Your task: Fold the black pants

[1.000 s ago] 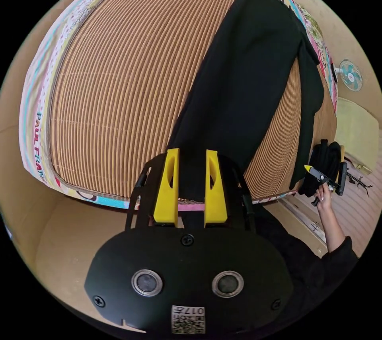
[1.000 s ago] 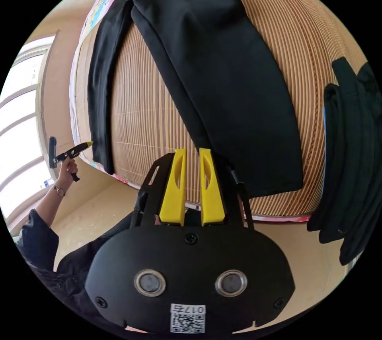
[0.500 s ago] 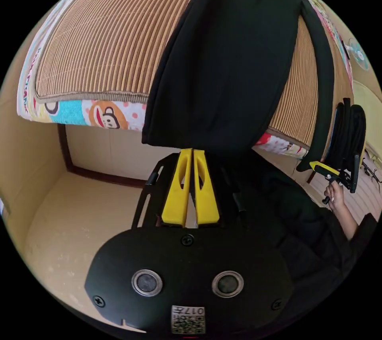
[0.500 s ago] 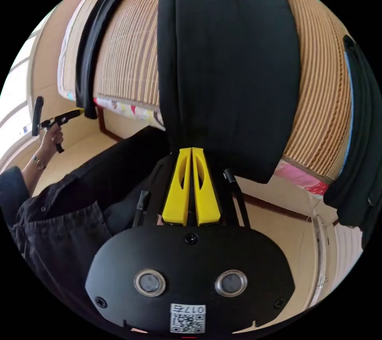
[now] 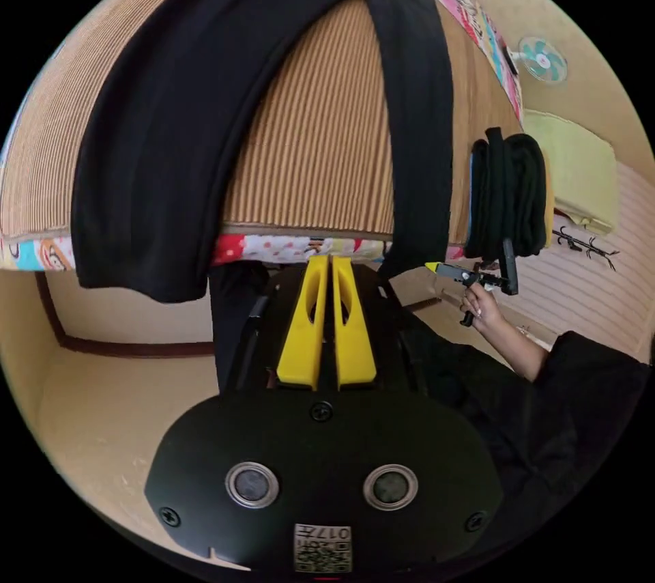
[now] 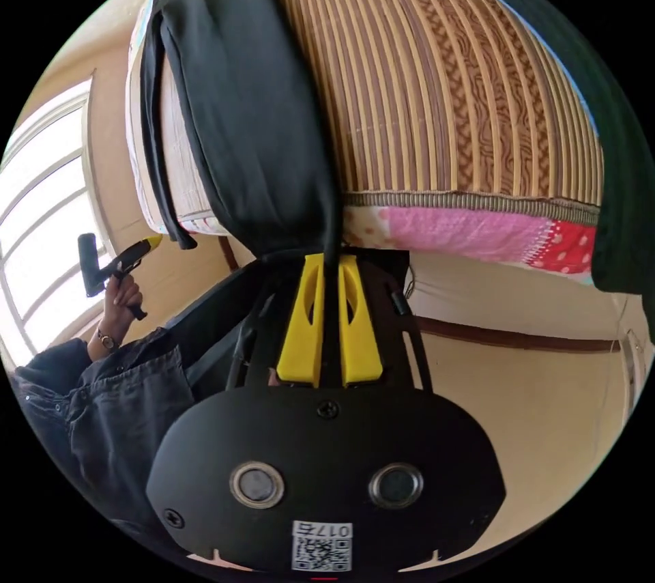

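Right up close, my left hand-held gripper [image 5: 330, 262] has its yellow jaws pressed together, and I cannot tell if any cloth is caught between them. My right hand-held gripper [image 6: 330, 261] is clenched on a hem of the black pants [image 6: 252, 105], with dark cloth pinched between its jaws. Past them, the pants lie spread over the striped bamboo mat [image 5: 321, 132] on the bed, both legs hanging over its near edge. Farther off, folded dark clothes [image 5: 508, 197] sit stacked at the mat's side.
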`<state>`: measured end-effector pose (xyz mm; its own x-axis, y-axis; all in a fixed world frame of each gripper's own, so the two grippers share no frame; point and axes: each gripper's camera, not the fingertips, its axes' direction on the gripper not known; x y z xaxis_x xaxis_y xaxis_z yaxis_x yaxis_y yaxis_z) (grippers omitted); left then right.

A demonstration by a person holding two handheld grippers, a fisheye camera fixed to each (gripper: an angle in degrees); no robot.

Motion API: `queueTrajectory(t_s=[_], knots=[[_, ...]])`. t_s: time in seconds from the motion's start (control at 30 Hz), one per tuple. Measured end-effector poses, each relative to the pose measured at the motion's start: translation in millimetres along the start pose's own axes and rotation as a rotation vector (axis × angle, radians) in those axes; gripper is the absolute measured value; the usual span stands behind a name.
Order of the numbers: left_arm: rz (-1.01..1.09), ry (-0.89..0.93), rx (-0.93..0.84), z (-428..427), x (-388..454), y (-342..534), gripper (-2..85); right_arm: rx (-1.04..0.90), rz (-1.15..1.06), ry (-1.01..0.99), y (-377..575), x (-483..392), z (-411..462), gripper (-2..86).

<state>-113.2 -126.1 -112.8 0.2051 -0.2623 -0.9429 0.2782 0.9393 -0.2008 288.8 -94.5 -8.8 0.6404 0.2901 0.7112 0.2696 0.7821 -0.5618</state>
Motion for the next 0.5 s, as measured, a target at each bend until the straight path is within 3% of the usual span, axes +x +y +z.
queueTrajectory(t_s=[0.23,0.33,0.4,0.5], knots=[[0.248,0.101,0.006,-45,110,-38,10.0,0.126,-0.406,-0.171,54,-103,-95,3.5],[0.29,0.055,-0.117,-42,132,-52,12.2,0.097,-0.59,-0.232,49,-148,-109,3.4],[0.288,0.016,-0.169,-36,120,-50,7.9,0.057,-0.667,-0.28,40,-163,-114,3.3],[0.204,0.128,-0.088,-57,80,-33,3.1,-0.238,-0.855,-0.224,15,-169,-100,3.5]])
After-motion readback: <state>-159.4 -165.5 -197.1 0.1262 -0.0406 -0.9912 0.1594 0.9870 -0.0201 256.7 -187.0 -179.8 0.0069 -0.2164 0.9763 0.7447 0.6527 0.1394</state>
